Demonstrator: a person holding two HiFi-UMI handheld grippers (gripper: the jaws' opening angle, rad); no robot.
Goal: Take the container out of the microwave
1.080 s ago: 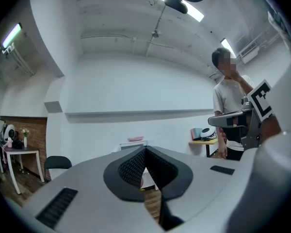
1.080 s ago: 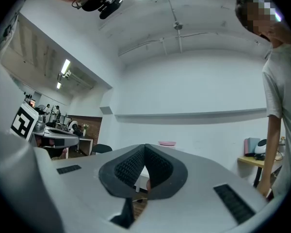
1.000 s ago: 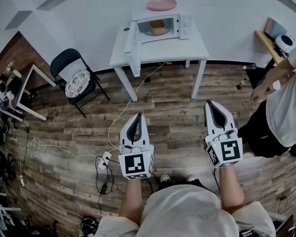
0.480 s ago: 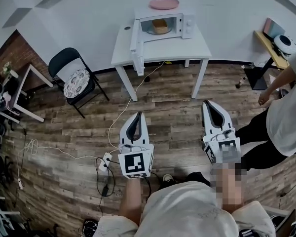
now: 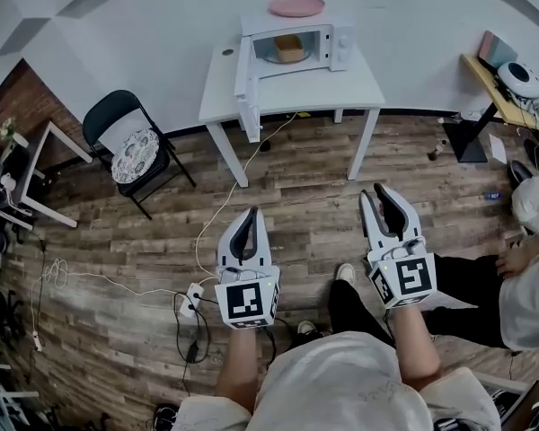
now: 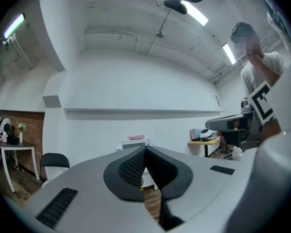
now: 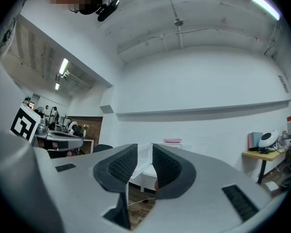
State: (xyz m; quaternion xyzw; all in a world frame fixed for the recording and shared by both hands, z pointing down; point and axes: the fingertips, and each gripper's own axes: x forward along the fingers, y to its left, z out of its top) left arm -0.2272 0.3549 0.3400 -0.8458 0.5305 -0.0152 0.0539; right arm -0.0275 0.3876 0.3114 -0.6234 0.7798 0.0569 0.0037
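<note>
From the head view, the microwave (image 5: 292, 43) stands on a white bench (image 5: 341, 92) against the far wall. Its door (image 5: 244, 83) is swung wide to the left and a pink plate (image 5: 296, 6) lies on its roof. The container (image 5: 288, 48), tan in colour, sits inside the open cavity, well apart from both claws. The left claw (image 5: 251, 212) and right claw (image 5: 375, 192) are held out level over the wooden floor (image 5: 305, 223), side by side and pointing toward the bench. A black folding chair (image 5: 130, 142) stands left of the bench, a white cable (image 5: 217, 206) trails from the bench across the floor, and a second person (image 5: 530, 277) is at the right edge. In the left gripper view, the left claw's dark ribbed pads meet at their tips with nothing between them. Past them the bench, the microwave and the pink plate show small against the white wall, with the right claw off to the right. In the right gripper view, the right claw's jaws stand clearly apart, having just been opening, and they hold nothing. The gap between the pads frames the open door and the bench edge, with the pink plate just above the right pad.
</note>
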